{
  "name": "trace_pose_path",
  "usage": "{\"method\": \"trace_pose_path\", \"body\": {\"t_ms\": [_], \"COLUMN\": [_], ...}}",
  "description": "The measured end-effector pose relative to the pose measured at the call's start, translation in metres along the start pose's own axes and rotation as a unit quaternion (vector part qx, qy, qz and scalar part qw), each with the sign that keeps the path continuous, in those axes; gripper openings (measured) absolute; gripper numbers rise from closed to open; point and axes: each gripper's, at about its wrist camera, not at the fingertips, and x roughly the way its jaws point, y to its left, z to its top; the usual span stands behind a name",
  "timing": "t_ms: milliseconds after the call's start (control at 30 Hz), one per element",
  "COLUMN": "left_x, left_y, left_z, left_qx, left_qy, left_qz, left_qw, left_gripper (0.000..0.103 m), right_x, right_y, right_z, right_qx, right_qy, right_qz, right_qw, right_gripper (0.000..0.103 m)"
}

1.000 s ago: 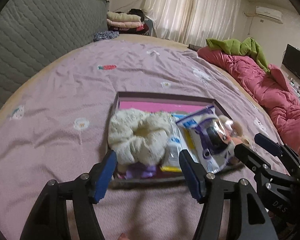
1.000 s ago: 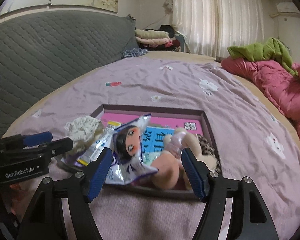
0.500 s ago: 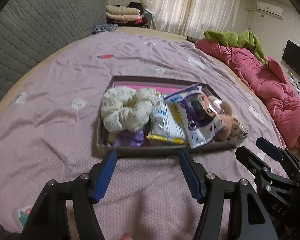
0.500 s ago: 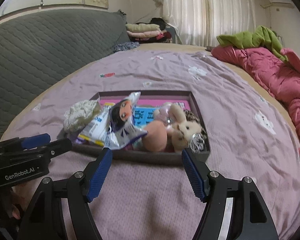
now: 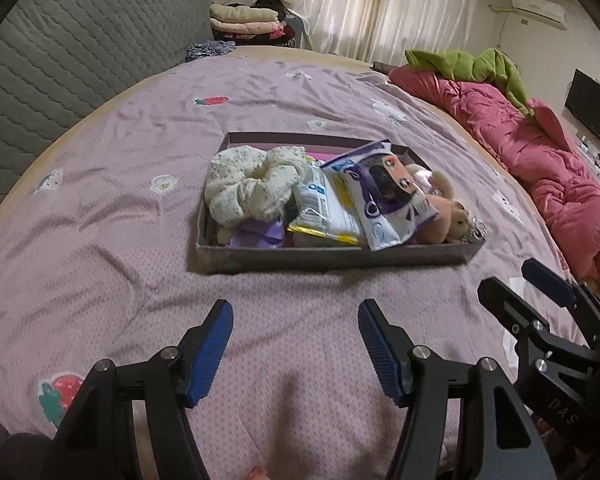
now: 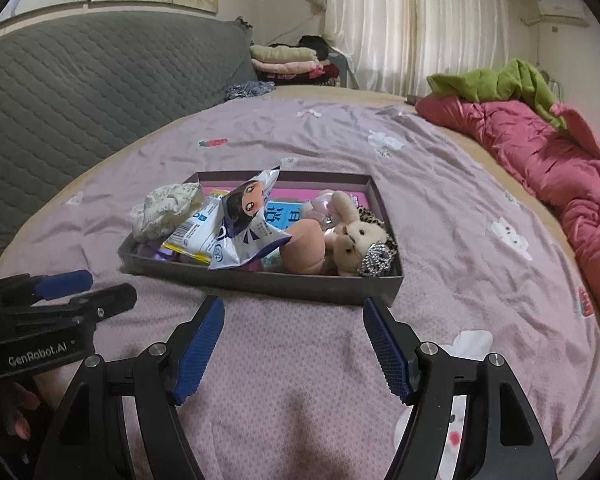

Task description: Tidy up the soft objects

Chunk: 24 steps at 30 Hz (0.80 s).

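Both grippers hang empty over the purple bedspread [image 5: 100,240], the left gripper [image 5: 296,344] and right gripper [image 6: 294,344] with jaws wide apart and nothing between them; just beyond sits the shallow tray [image 6: 260,278], holding a cream scrunchie [image 5: 252,188], snack packets [image 6: 244,224], a plush bunny [image 6: 356,240] and a small tiara [image 6: 378,262]. Sorting looks largely done: no loose soft item shows on the spread nearby, only a red quilt [image 6: 540,152] heaped farther off

A purple-sheeted bed [image 5: 112,240] carries a shallow box [image 5: 332,258] and pink quilt [image 5: 548,172].
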Motion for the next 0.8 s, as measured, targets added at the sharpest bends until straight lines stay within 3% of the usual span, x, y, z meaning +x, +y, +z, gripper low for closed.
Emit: {"method": "trace_pose_path", "body": {"t_ms": [800], "left_x": [-0.021], "left_y": [-0.012], "left_z": [-0.026], "left_qx": [0.01], "left_qy": [0.009], "left_qz": [-0.003], "left_qw": [0.9999], "left_gripper": [0.065], "right_x": [-0.025], "right_y": [0.001], "right_z": [-0.022], "right_qx": [-0.01], "right_qy": [0.005], "right_qz": [-0.007], "right_qw": [1.0], "right_gripper": [0.074]}}
